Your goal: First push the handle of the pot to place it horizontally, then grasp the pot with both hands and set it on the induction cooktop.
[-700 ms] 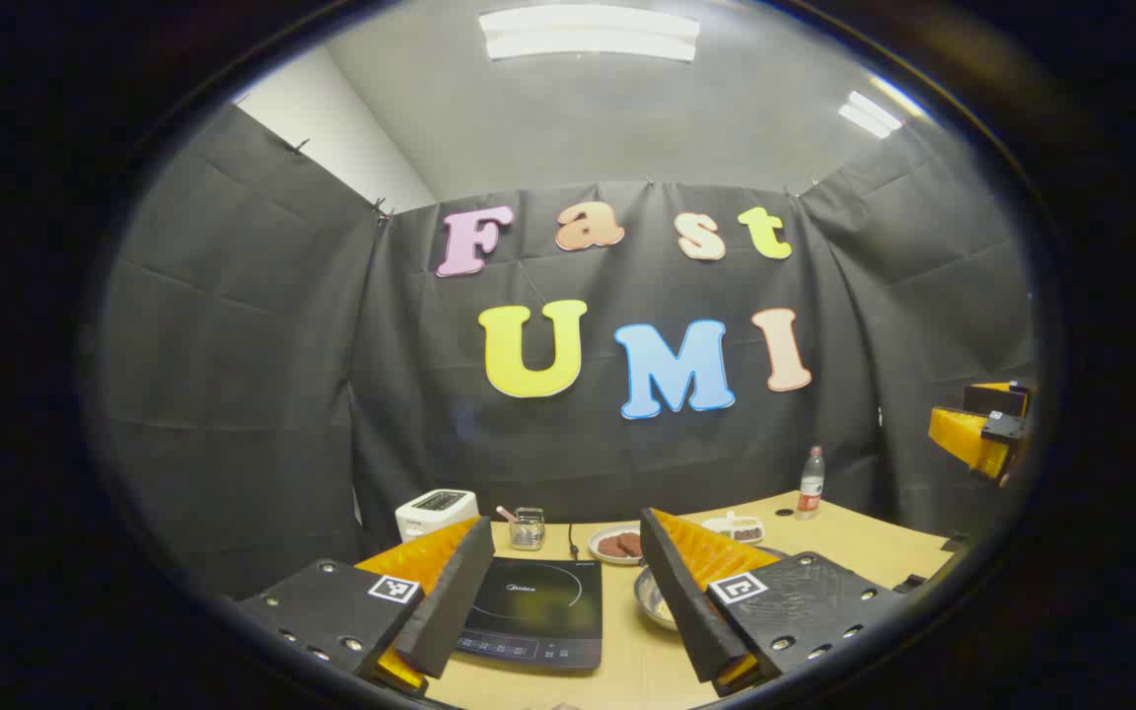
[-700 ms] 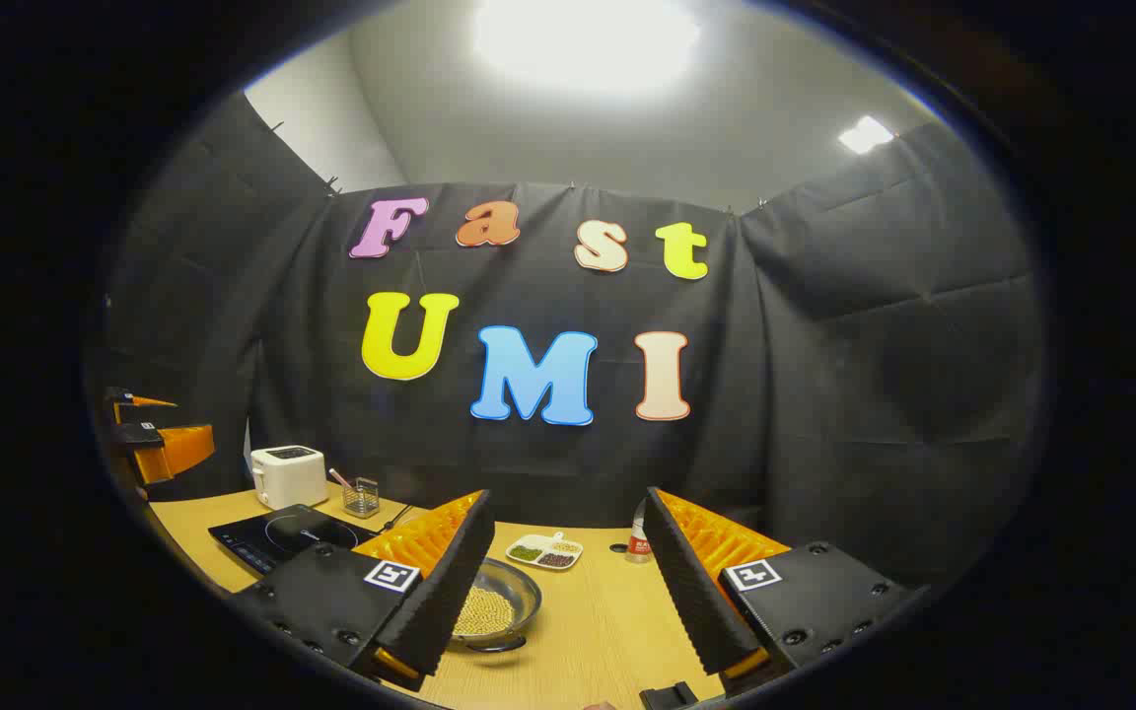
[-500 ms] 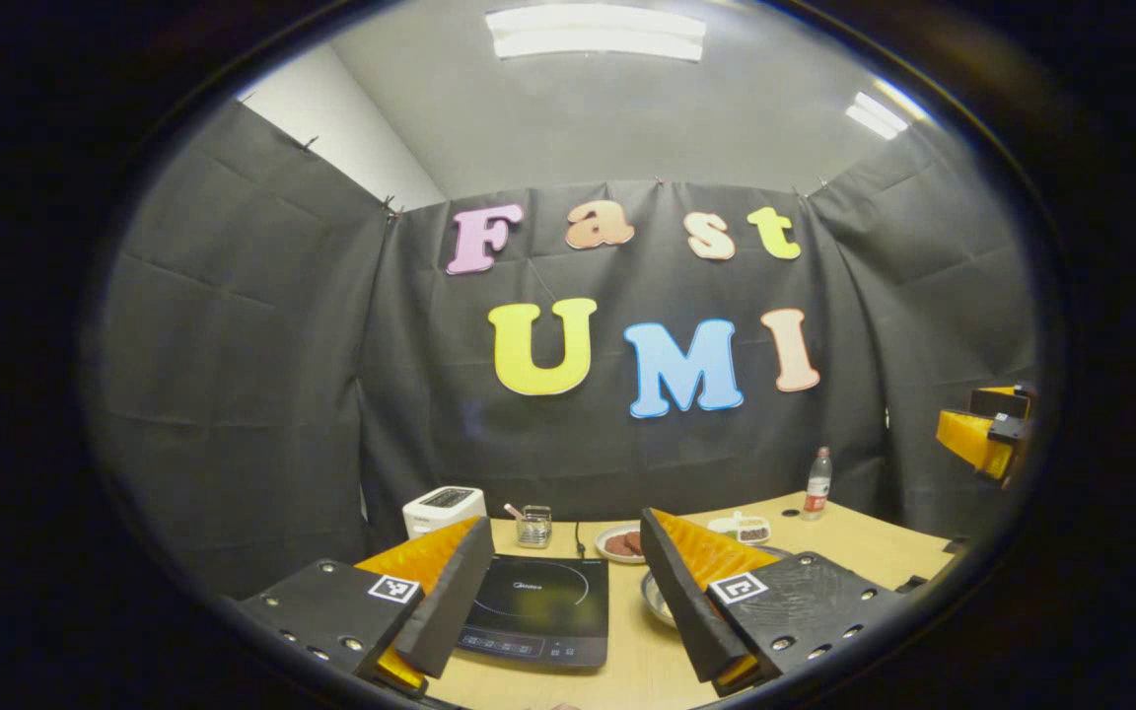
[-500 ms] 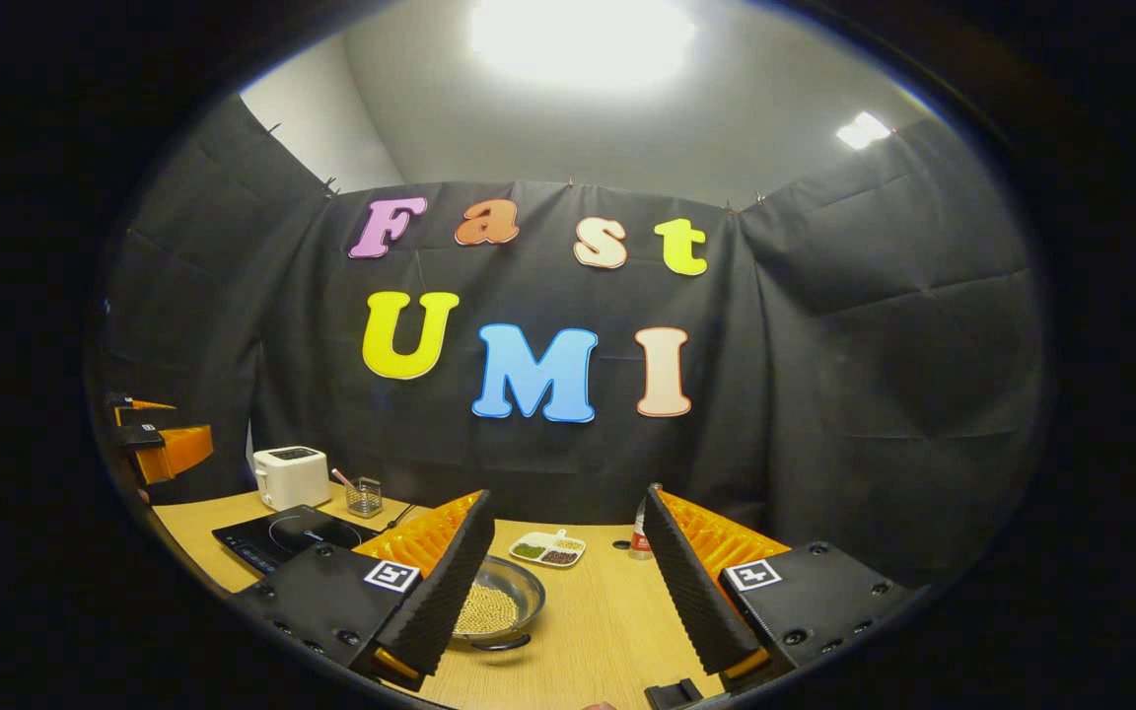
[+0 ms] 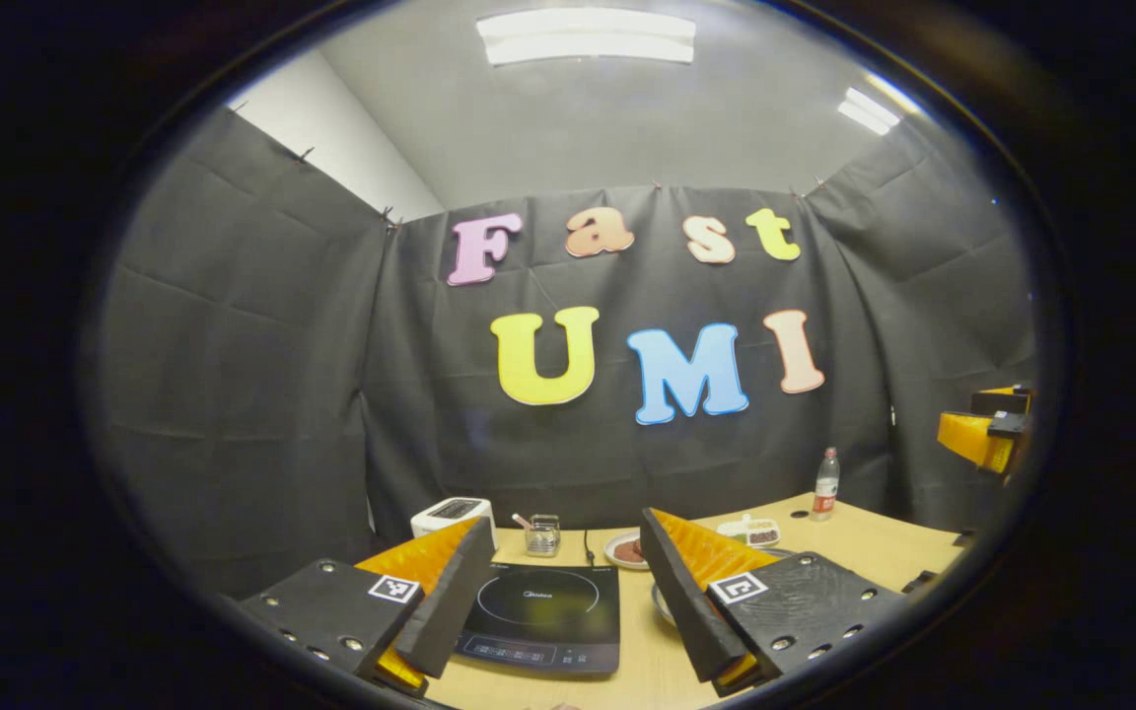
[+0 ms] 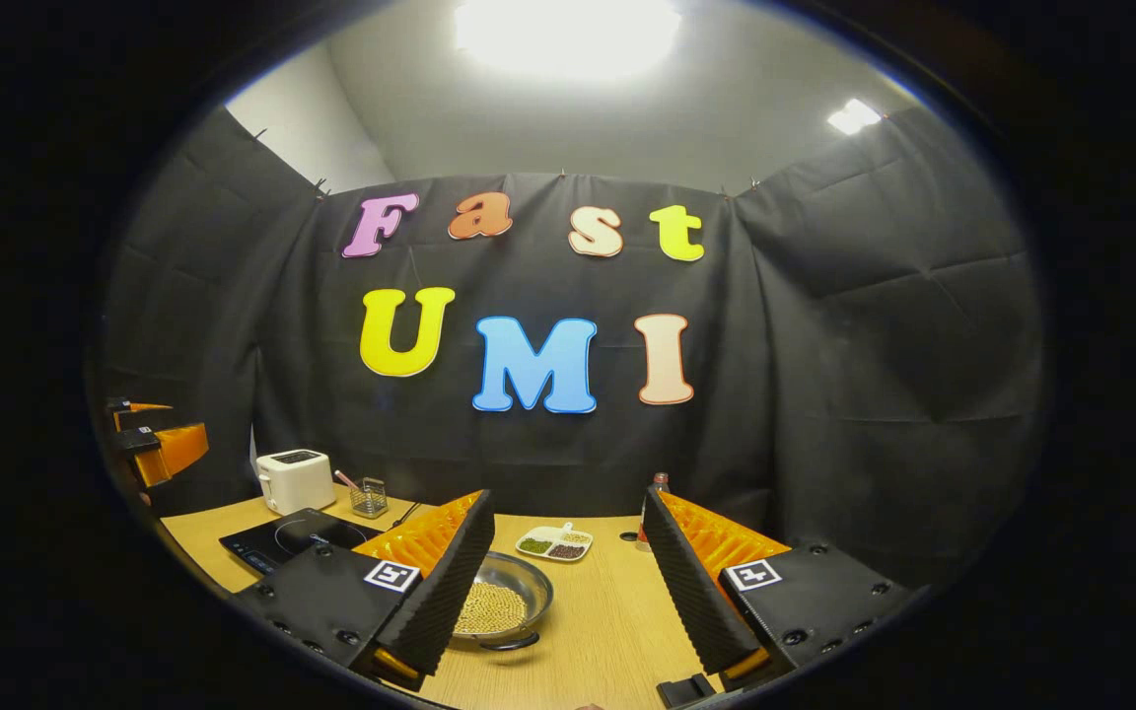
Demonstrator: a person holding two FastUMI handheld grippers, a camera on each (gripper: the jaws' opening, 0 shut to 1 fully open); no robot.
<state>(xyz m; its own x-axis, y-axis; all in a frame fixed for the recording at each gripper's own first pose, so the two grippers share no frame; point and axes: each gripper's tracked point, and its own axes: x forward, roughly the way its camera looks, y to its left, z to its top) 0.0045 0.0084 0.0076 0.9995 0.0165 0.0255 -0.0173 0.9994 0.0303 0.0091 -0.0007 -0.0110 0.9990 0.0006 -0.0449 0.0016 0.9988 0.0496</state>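
A shallow metal pot holding pale beans sits on the wooden table, with a dark handle at its near rim. My right gripper hovers open just right of it, its left finger overlapping the pot's left side. The black induction cooktop lies between the fingers of my left gripper, which is open and holds nothing. A sliver of the pot peeks out beside that gripper's right finger. The cooktop lies left of the pot. Each gripper appears at the other view's edge: left gripper, right gripper.
At the back stand a white toaster, a small wire basket, a plate of brown cookies, a divided dish of beans and a bottle. The table has bare wood right of the pot.
Both views have shifted a little: the tabletop things sit slightly further right in each. The pot and cooktop have not moved, and both grippers stay open.
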